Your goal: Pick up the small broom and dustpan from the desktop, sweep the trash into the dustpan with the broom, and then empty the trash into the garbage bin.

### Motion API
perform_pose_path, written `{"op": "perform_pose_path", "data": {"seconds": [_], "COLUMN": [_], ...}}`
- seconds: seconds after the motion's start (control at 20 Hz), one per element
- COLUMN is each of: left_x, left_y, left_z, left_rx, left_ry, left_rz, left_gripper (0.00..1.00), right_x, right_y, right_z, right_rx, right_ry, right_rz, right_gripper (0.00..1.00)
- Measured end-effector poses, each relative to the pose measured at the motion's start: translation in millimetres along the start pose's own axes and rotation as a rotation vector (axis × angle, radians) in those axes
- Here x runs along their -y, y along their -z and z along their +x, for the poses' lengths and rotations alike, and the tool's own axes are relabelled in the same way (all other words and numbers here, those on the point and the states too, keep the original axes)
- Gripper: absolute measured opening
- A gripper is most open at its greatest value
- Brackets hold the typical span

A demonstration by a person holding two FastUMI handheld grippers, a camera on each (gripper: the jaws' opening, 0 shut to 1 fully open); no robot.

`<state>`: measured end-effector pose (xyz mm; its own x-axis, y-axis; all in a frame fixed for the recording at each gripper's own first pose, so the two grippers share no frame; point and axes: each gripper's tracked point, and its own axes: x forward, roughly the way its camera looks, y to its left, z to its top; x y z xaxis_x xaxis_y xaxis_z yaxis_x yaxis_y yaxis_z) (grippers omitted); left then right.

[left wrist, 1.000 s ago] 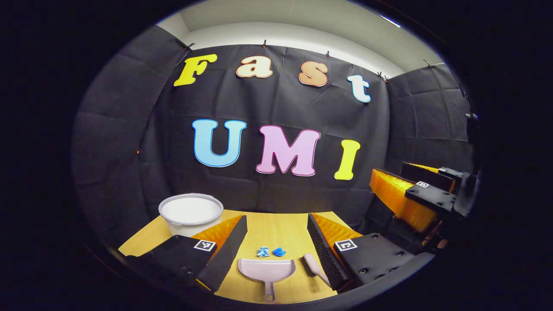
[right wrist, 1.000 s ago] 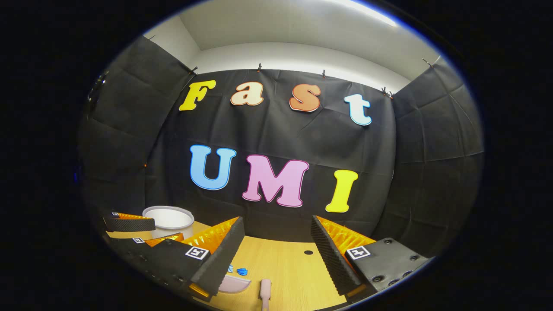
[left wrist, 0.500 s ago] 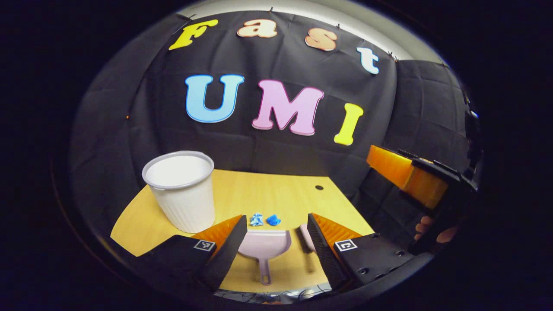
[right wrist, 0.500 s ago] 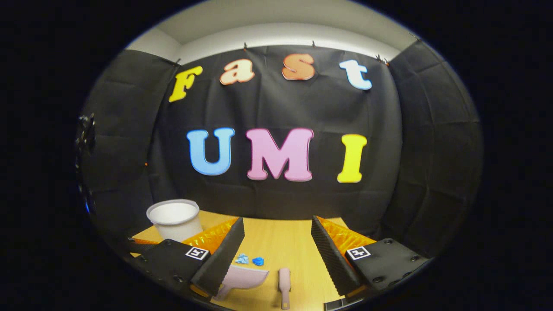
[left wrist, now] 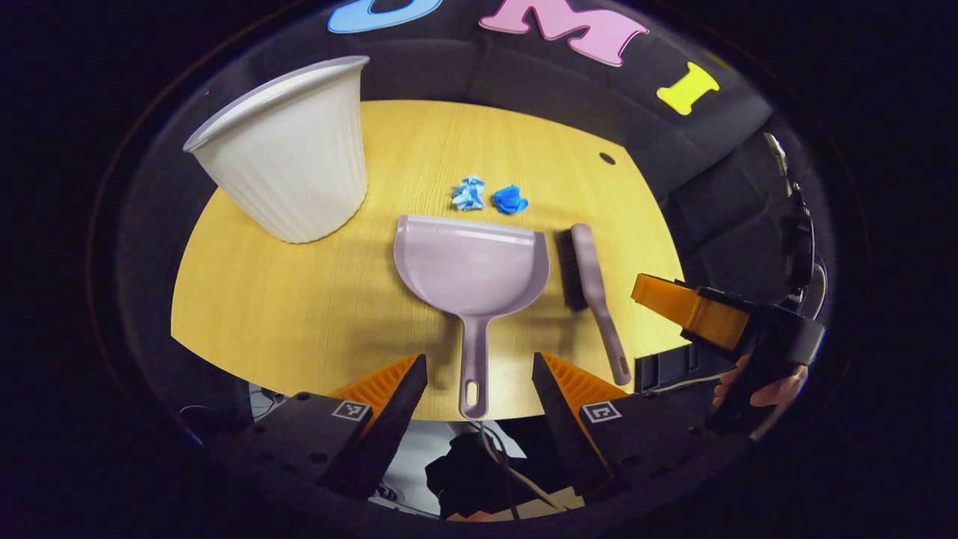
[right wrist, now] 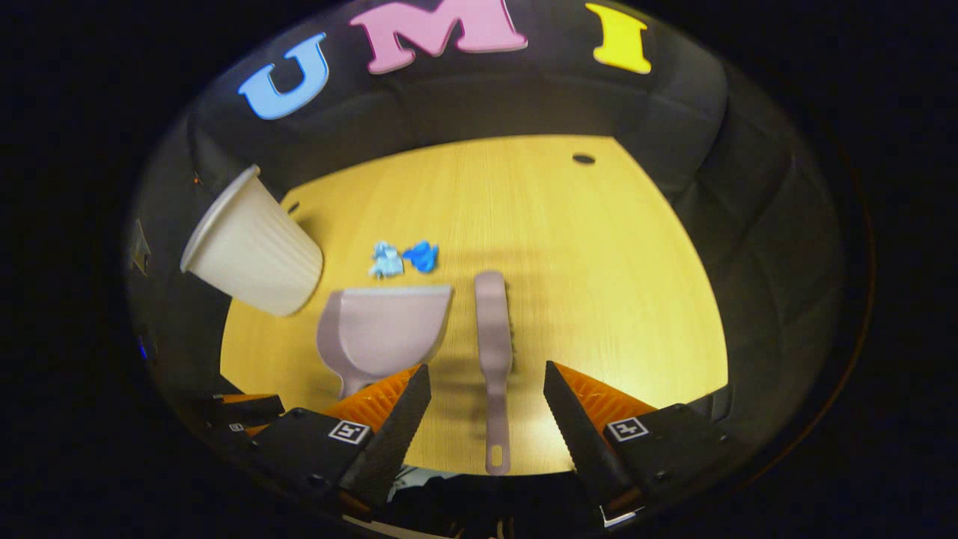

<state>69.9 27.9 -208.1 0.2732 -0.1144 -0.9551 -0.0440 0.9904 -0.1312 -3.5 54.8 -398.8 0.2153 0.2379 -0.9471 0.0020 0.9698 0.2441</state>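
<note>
A lilac dustpan [left wrist: 470,266] [right wrist: 378,328] lies flat on the wooden desktop [left wrist: 299,299], handle toward me. Beside it on the right lies the matching small broom [left wrist: 591,288] [right wrist: 492,352], bristles toward the pan. Two blue crumpled scraps [left wrist: 489,197] [right wrist: 404,258] sit just beyond the pan's mouth. My left gripper [left wrist: 479,374] hovers open above the dustpan handle's end. My right gripper [right wrist: 486,382] hovers open above the broom handle, and it also shows at the right of the left gripper view [left wrist: 718,322], held by a hand.
A white ribbed garbage bin [left wrist: 288,161] [right wrist: 251,251] stands on the desk's far left. A small cable hole [left wrist: 607,159] [right wrist: 583,159] sits near the far right edge. Cables hang below the desk's near edge [left wrist: 486,449].
Both grippers have risen and tilted down to look onto the desk. The dustpan handle now lies between the left fingers, the broom handle between the right fingers. Nothing on the desk moved.
</note>
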Motion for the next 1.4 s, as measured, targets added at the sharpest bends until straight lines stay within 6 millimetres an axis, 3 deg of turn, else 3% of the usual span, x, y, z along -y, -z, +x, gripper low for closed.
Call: {"op": "perform_pose_path", "data": {"seconds": [0.15,0.2,0.25,0.3,0.35,0.4,0.45,0.5,0.55,0.6,0.65,0.7,0.75,0.8,0.85,0.95,1.0,1.05,1.1,1.3,1.35,1.4], "left_x": [-2,1,2,2,2,0,-2,-6,-8,-6,-5,-5,-9,-14,-15,-15,-13,-7,-5,-5,-4,-3], "left_y": [-20,-22,-21,-22,-20,-22,-23,-27,-32,-39,-41,-44,-46,-51,-60,-76,-77,-69,-69,-72,-76,-78], "left_z": [-17,-24,-25,-25,-24,-24,-20,-19,-15,-14,-19,-18,-16,-16,-17,-12,-8,1,8,18,15,18], "left_rx": [-0.131,-0.188,-0.238,-0.275,-0.300,-0.312,-0.322,-0.328,-0.343,-0.362,-0.385,-0.406,-0.426,-0.440,-0.444,-0.453,-0.460,-0.465,-0.473,-0.500,-0.486,-0.476], "left_ry": [-0.001,0.013,0.030,0.041,0.049,0.033,0.011,-0.010,-0.031,-0.022,-0.026,-0.032,-0.057,-0.091,-0.113,-0.154,-0.163,-0.162,-0.159,-0.184,-0.183,-0.185], "left_rz": [-0.003,-0.016,-0.049,-0.080,-0.098,-0.097,-0.080,-0.061,-0.049,-0.049,-0.051,-0.043,-0.029,-0.009,0.014,0.047,0.052,0.050,0.048,0.056,0.078,0.084], "left_gripper": [0.85,0.85,0.85,0.88,0.85,0.85,0.85,0.85,0.85,0.85,0.85,0.85,0.85,0.85,0.85,0.88,0.83,0.82,0.82,0.73,0.75,0.64], "right_x": [-2,-1,1,4,9,11,13,14,16,18,15,15,14,12,11,11,11,13,13,12,11,11], "right_y": [17,21,24,28,33,36,42,47,51,53,56,59,61,63,64,66,65,63,63,61,60,62], "right_z": [28,33,42,46,52,58,63,67,71,76,79,82,85,86,88,90,91,93,94,95,95,96], "right_rx": [-0.143,-0.184,-0.225,-0.256,-0.289,-0.315,-0.352,-0.380,-0.413,-0.436,-0.451,-0.467,-0.480,-0.492,-0.499,-0.514,-0.515,-0.513,-0.517,-0.518,-0.518,-0.518], "right_ry": [0.011,0.009,0.021,0.030,0.048,0.054,0.062,0.068,0.087,0.093,0.093,0.098,0.097,0.096,0.093,0.093,0.095,0.099,0.101,0.096,0.092,0.090], "right_rz": [-0.039,-0.041,-0.045,-0.052,-0.063,-0.064,-0.061,-0.052,-0.063,-0.071,-0.063,-0.061,-0.063,-0.069,-0.072,-0.068,-0.061,-0.057,-0.051,-0.038,-0.044,-0.050], "right_gripper": [0.96,0.85,0.96,0.96,0.96,0.86,0.86,0.93,0.86,0.93,0.87,0.67,0.73,0.73,0.63,0.63,0.69,0.63,0.69,0.69,0.69,0.60]}}
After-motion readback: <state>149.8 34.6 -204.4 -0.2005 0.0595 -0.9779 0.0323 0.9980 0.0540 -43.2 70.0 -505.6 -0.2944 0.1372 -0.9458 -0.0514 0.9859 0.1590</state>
